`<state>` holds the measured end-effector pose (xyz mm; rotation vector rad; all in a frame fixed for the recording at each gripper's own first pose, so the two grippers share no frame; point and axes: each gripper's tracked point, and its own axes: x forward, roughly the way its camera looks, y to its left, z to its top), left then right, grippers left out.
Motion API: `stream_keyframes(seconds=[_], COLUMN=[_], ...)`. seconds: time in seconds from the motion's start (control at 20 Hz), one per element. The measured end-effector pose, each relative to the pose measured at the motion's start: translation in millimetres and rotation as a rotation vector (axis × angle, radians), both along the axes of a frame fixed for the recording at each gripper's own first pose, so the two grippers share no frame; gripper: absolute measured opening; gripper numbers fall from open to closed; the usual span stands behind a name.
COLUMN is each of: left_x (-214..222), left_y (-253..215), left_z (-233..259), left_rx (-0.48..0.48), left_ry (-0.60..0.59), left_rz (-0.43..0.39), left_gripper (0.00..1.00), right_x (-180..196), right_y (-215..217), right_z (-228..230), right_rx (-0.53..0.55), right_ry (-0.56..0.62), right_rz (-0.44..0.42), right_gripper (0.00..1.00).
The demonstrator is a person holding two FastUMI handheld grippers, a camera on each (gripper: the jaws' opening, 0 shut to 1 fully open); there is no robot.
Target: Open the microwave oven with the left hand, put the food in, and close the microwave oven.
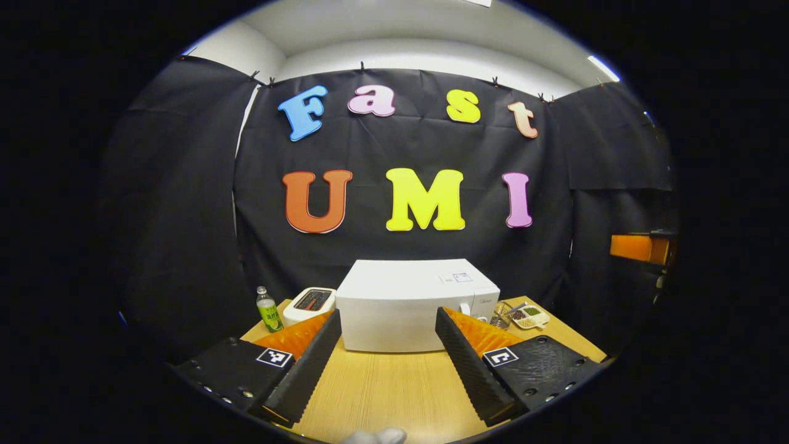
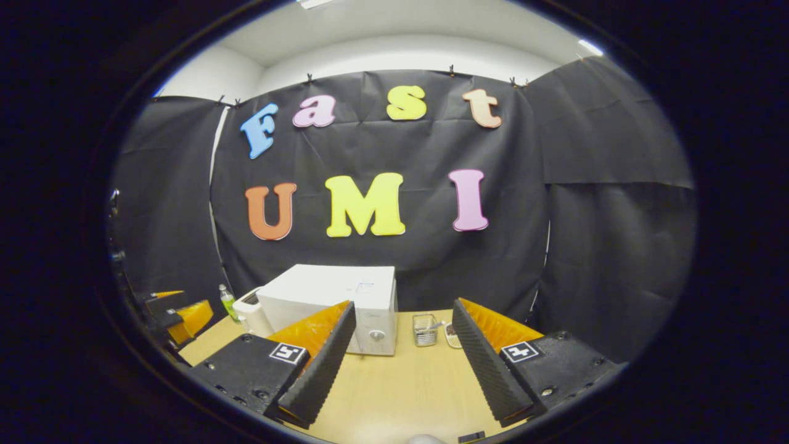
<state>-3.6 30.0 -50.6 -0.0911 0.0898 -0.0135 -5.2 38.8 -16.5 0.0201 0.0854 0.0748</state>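
At table's far edge the white microwave oven [image 1: 400,308] stands shut, food tray [image 1: 531,316] just to its right, both left gripper [image 1: 388,364] and right gripper [image 2: 400,364] spread wide, holding nothing; opening step unstarted, so left must reach the door.

Looks like a recording booth set up as a pretend kitchen, not an actual home. Black cloth [image 1: 400,246] is clipped up as walls on all sides, with plain white room wall and ceiling lights showing above it. A wooden surface [image 1: 394,382] carries kitchen stuff: a white microwave [image 1: 407,305], a toaster [image 1: 310,303], a green bottle [image 1: 267,310], a wire basket [image 2: 425,328] and a divided food tray [image 1: 530,317].
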Motion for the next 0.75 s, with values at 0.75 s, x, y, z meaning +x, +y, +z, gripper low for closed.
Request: stream_keyframes(seconds=[0.75], left_x=[-14], left_y=[0], left_z=[61], left_rx=[0.048], left_ry=[-0.107], left_rz=[-0.013], left_gripper=[0.96], right_x=[-8], right_y=[16], right_z=[16], right_rx=[0.014], right_ry=[-0.040], right_rz=[-0.001], right_gripper=[1.00])
